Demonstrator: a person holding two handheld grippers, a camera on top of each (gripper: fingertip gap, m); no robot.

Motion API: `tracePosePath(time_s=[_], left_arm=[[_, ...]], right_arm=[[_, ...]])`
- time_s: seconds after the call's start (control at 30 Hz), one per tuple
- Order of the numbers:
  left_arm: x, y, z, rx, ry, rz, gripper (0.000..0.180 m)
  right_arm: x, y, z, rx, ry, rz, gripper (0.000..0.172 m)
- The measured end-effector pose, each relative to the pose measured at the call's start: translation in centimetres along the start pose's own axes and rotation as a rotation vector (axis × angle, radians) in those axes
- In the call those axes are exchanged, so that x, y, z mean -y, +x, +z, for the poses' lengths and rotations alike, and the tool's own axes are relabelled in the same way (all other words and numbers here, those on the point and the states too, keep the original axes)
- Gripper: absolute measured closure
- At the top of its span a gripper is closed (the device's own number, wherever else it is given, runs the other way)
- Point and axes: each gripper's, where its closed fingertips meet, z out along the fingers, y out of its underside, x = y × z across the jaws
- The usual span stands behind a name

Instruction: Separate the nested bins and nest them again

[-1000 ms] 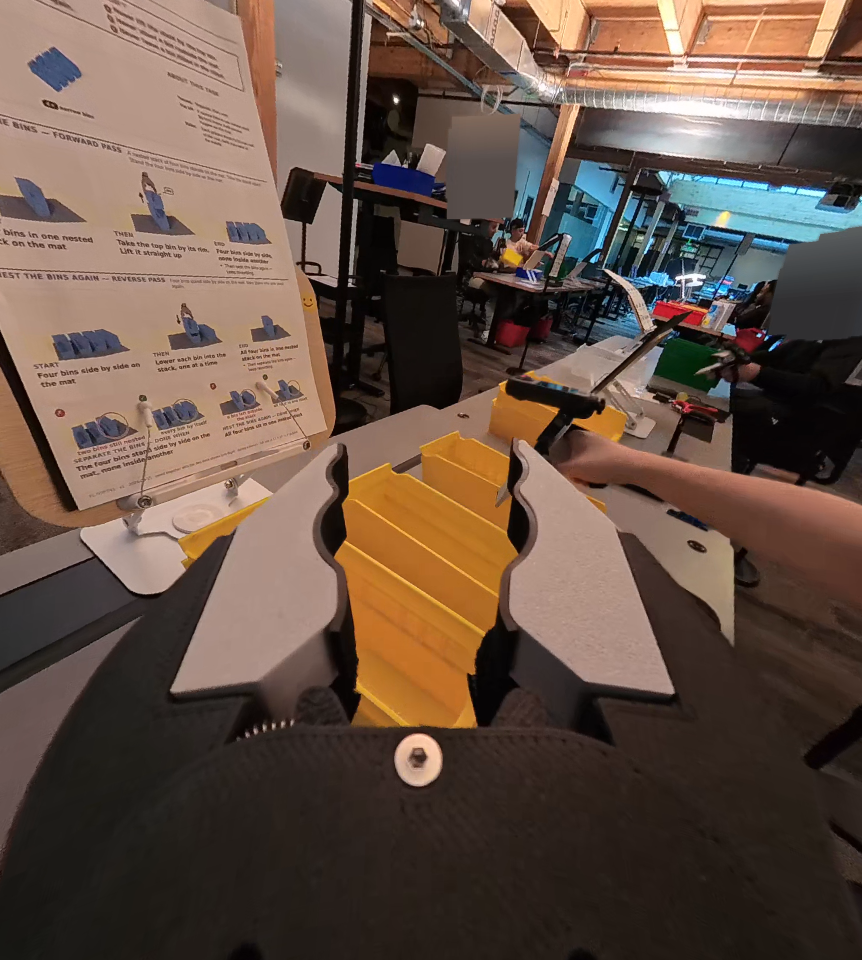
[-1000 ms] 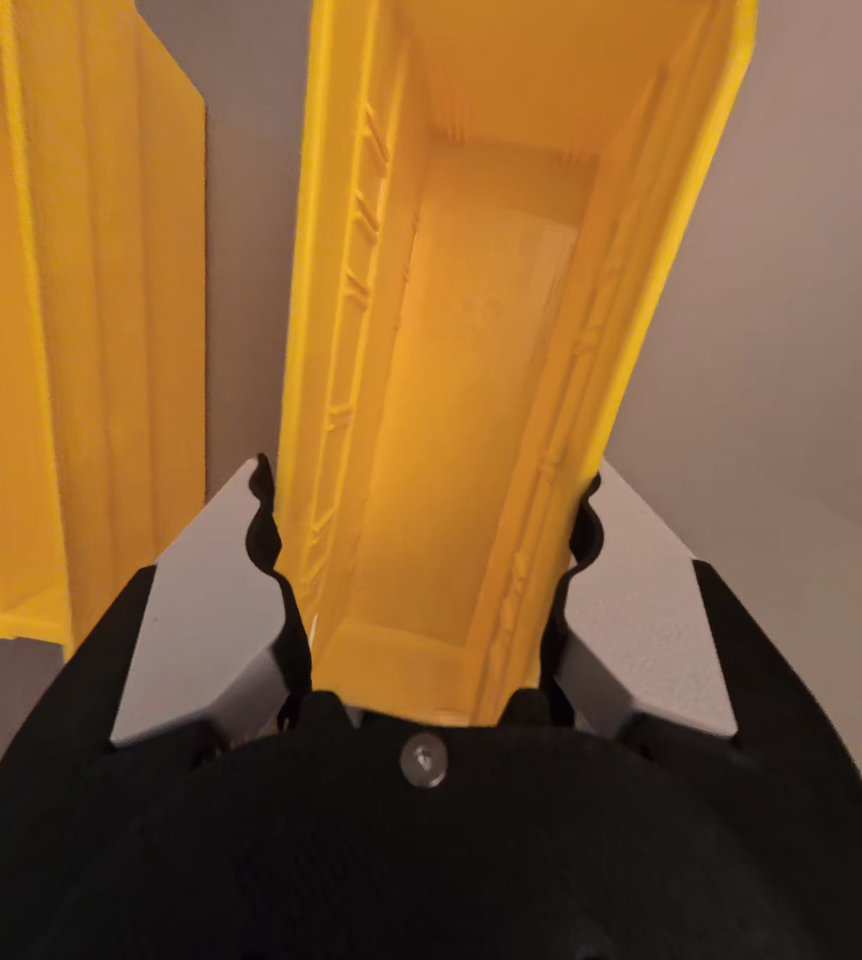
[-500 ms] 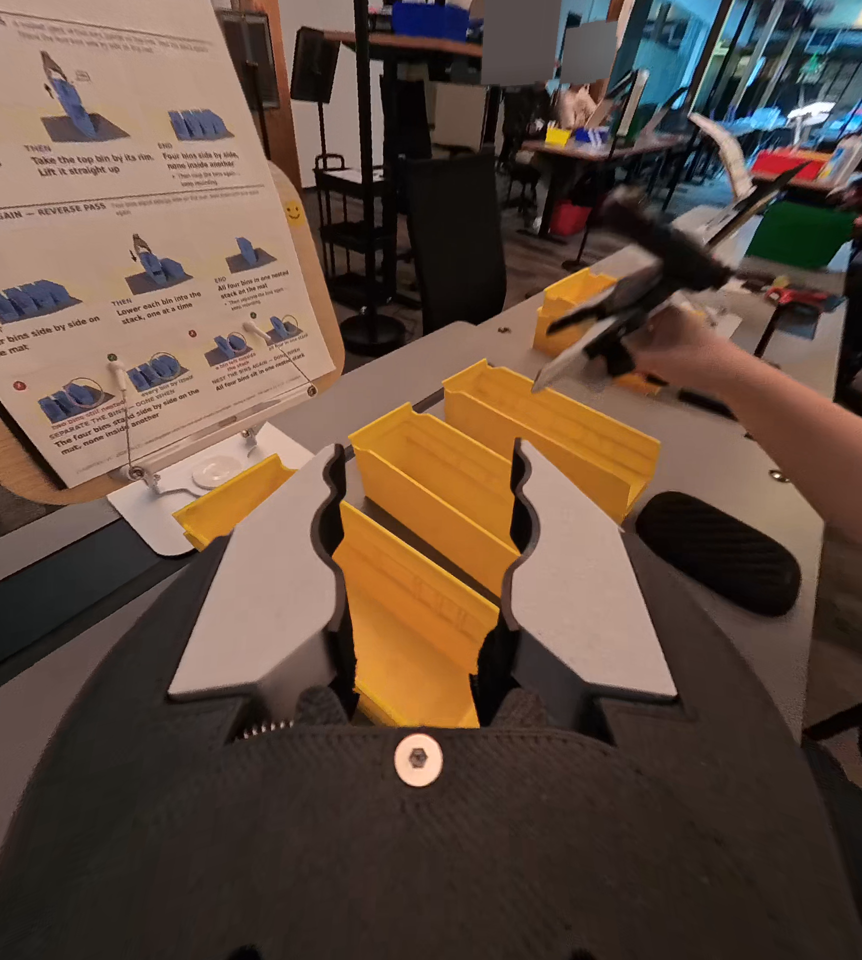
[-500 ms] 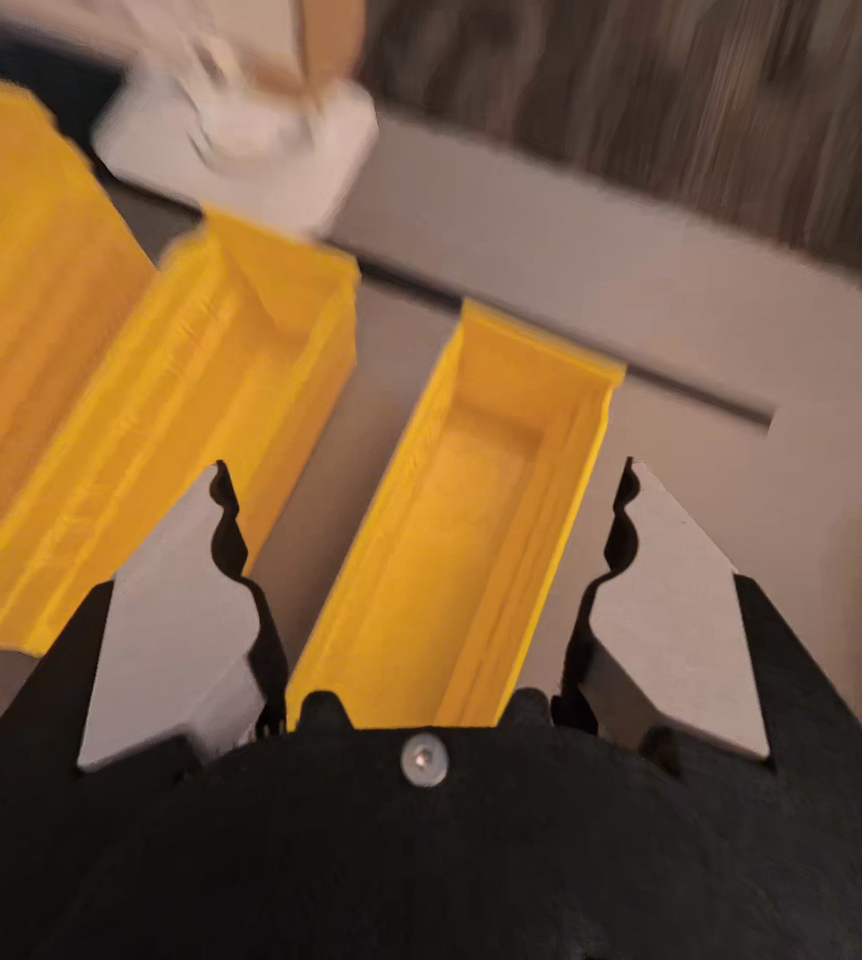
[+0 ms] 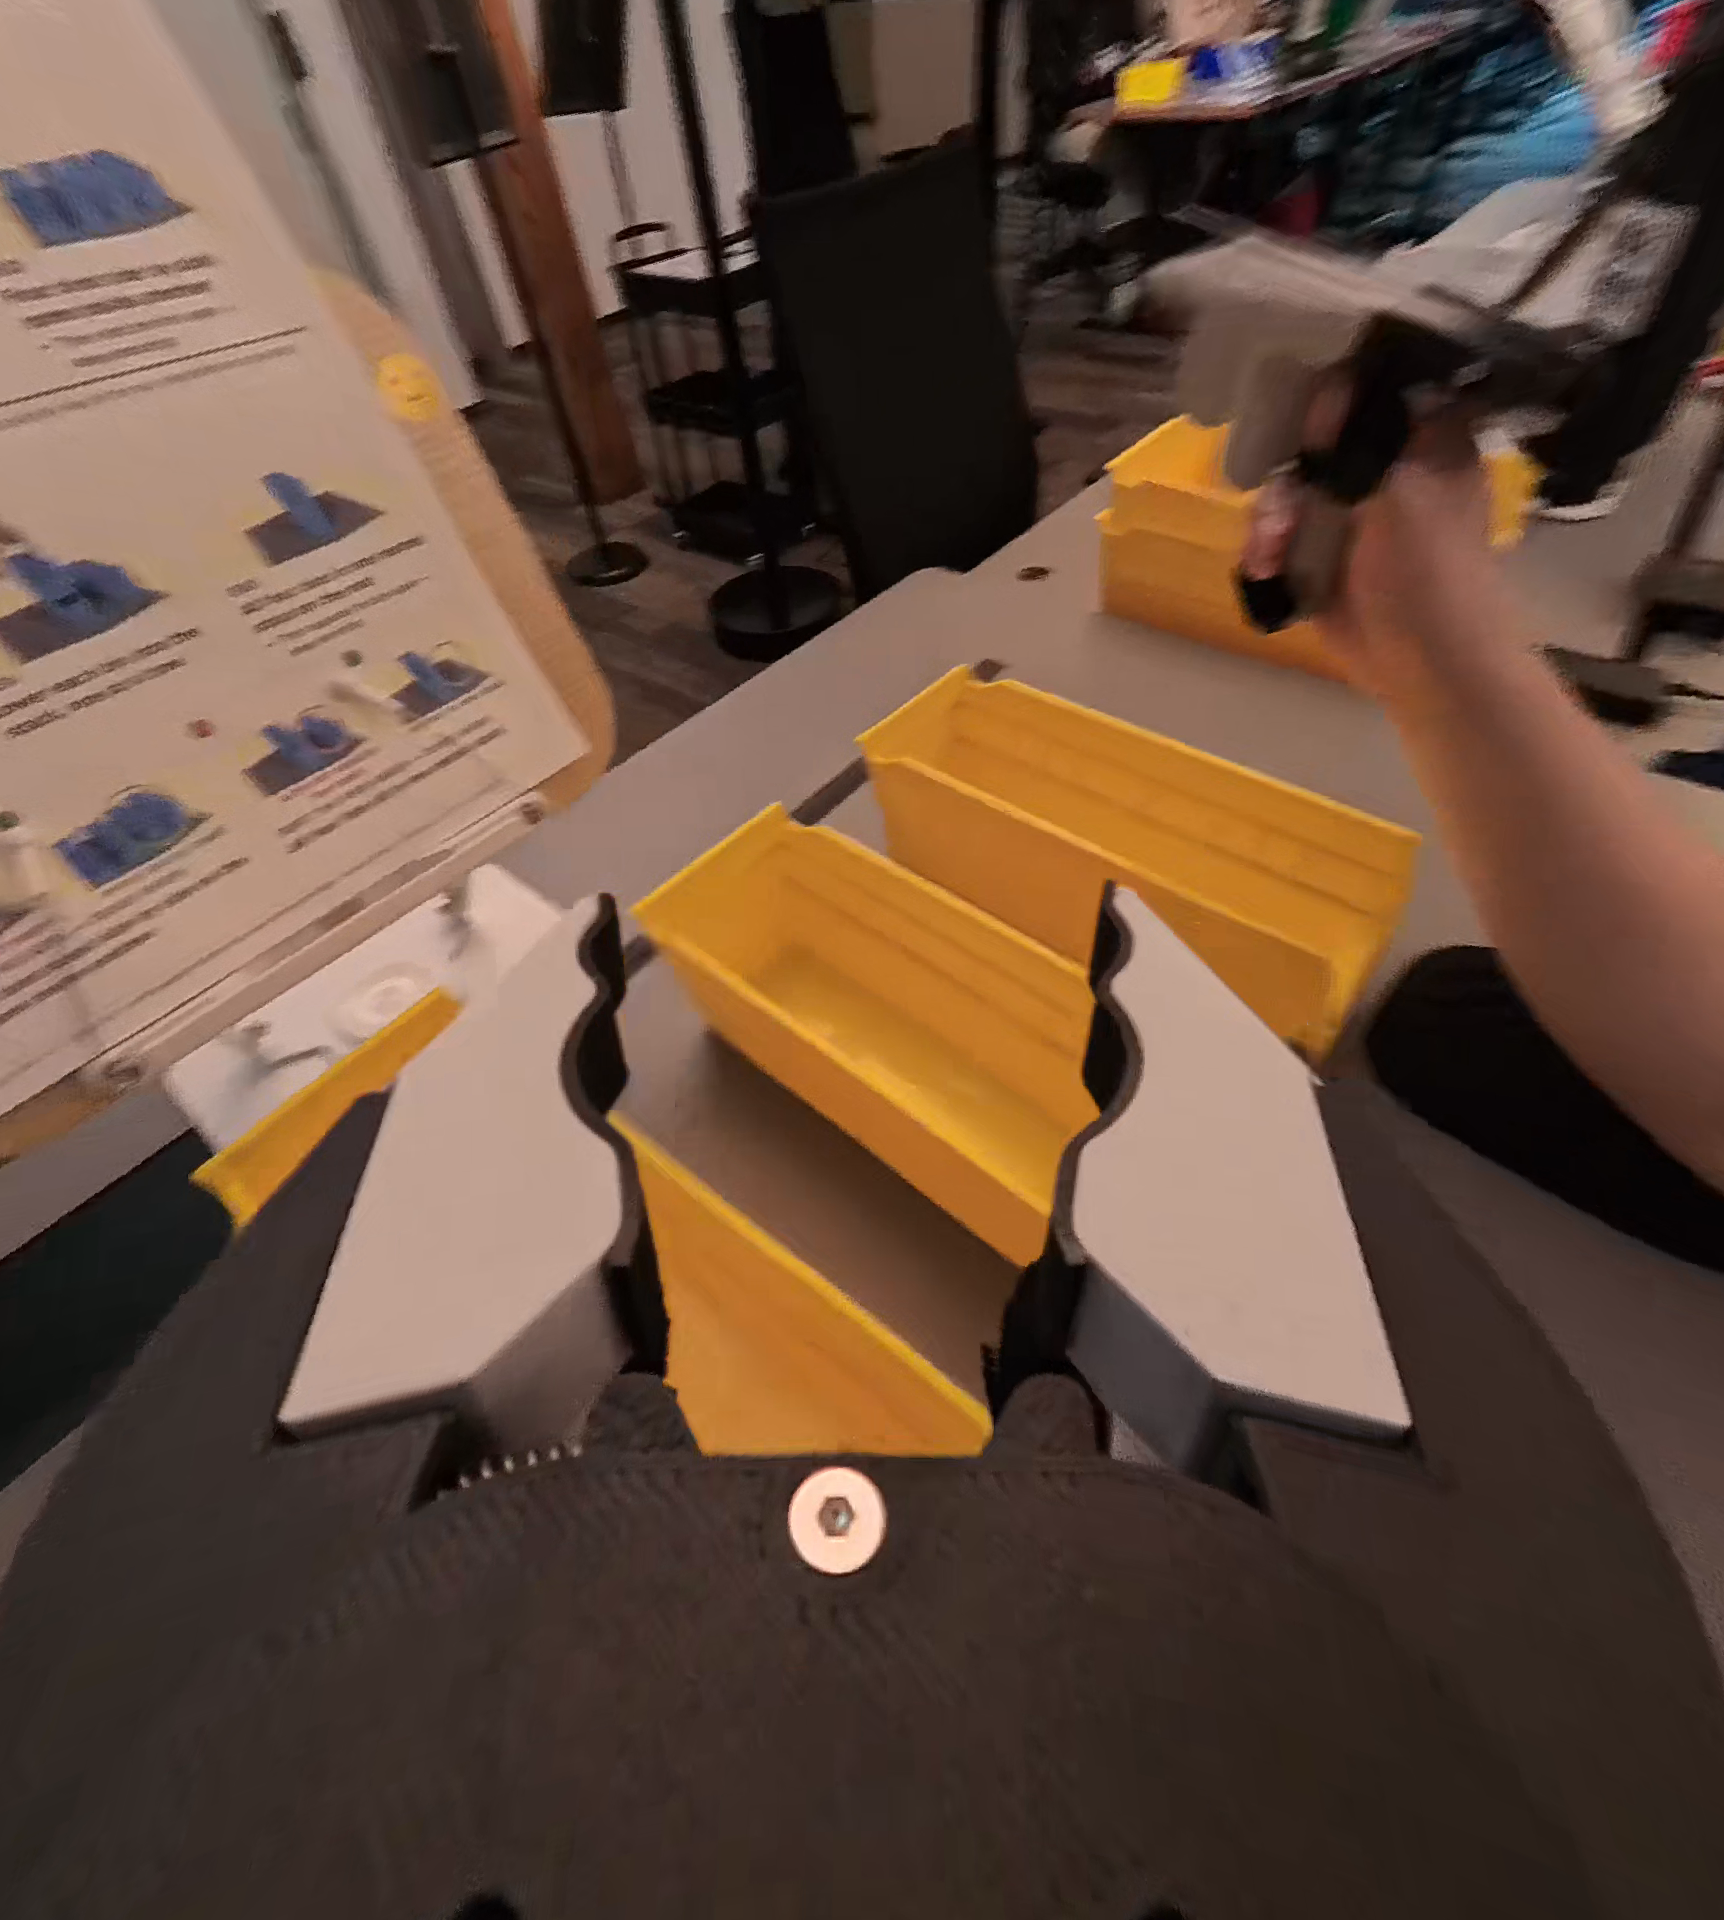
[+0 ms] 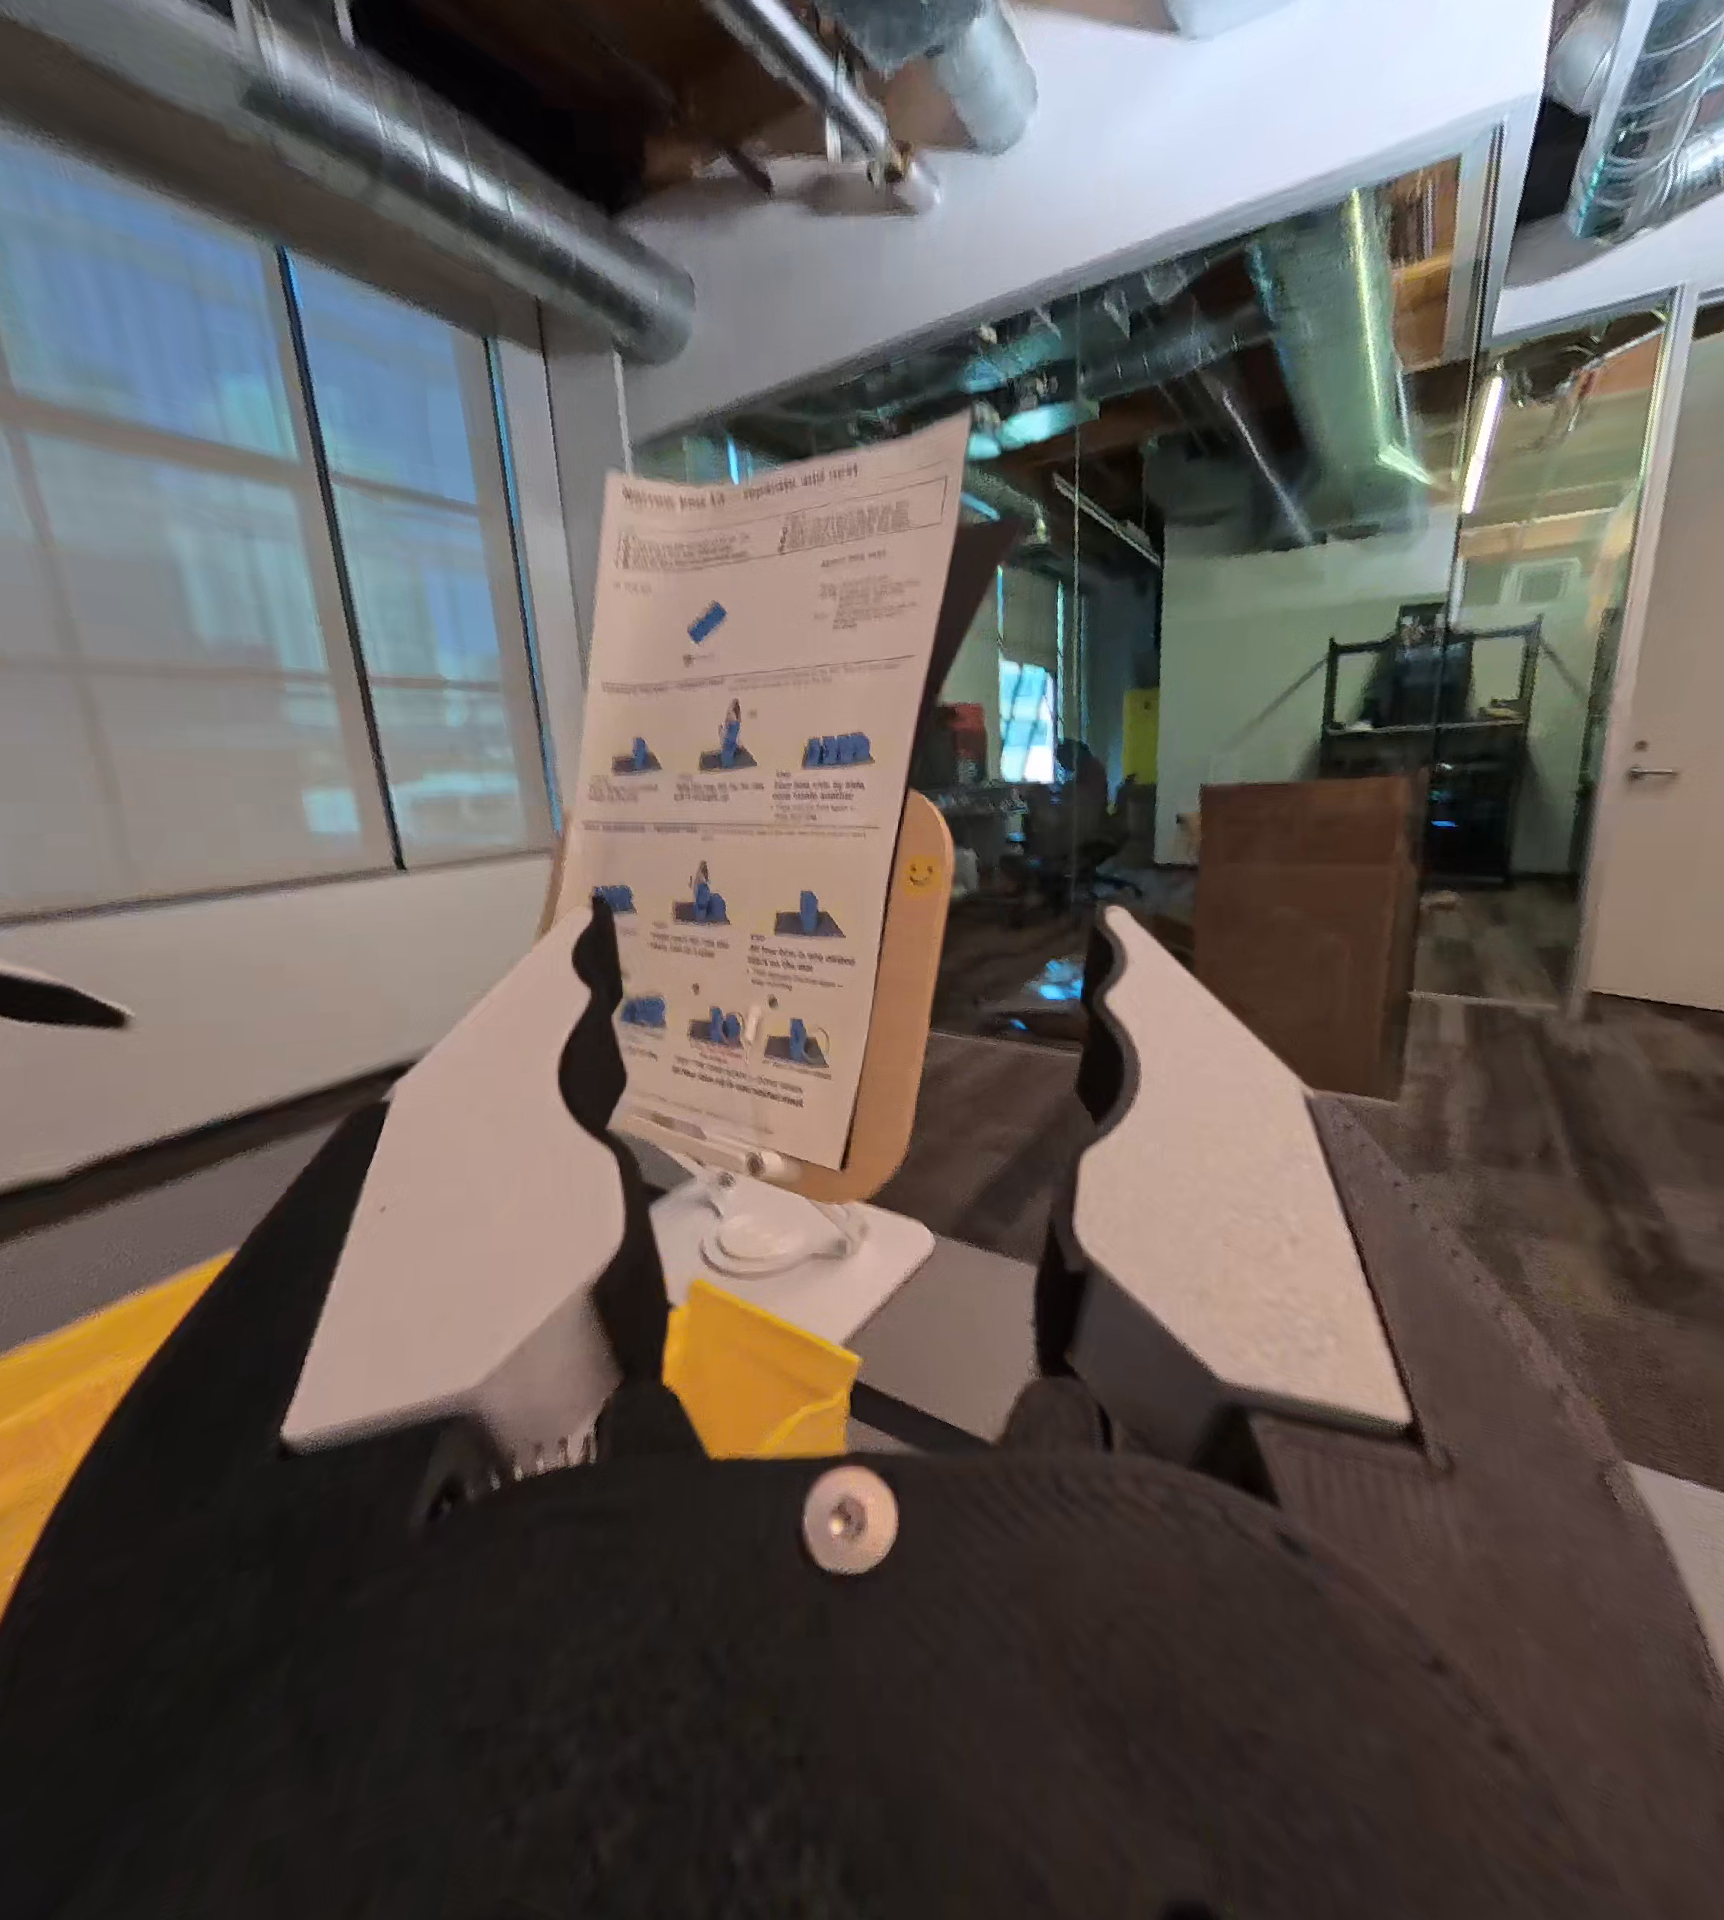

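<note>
Both grippers wide open, holding nothing.
The left gripper hides part of the near yellow bin; the right gripper looks blurry far off.

Left gripper and right gripper, textured black bodies, pale grey wedge fingers, wavy black-edged jaws, silver hex screw.

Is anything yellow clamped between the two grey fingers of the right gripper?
No: the right gripper stands open, only the instruction sheet showing beyond.
</note>
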Motion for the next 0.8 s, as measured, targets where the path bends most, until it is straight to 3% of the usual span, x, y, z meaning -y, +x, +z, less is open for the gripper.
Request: tracePosePath(time_s=[0.1, 0.27, 0.47, 0.57, 0.7, 0.8], left_arm=[[-2.1, -3.3, 0.6, 0.149, -0.089, -0.032, 0.078], [-6.3, -3.8, 2.2, 0.129, -0.187, -0.256, 0.073], [-8.8, -7.8, 3.3, 0.319, -0.452, -0.237, 0.043], [-11.8, -8.2, 3.1, 0.36, -0.668, -0.261, 0.036], [-15.8, -9.0, 2.3, 0.425, -0.866, -0.461, 0.028], [-17.2, -10.3, 2.4, 0.477, -0.891, -0.589, 0.028]], right_arm=[[0.3, 0.0, -0.1, 0.037, 0.031, 0.049, 0.084], [-3.8, -0.7, 1.4, 0.105, -0.161, 0.063, 0.075], [-4.8, -4.1, 1.5, 0.254, -0.282, 0.11, 0.07], [-4.3, -5.3, 1.1, 0.322, -0.291, 0.176, 0.069], [-4.0, -4.5, 0.5, 0.306, -0.311, 0.167, 0.068], [-3.5, -3.1, 0.2, 0.25, -0.296, 0.135, 0.069]])
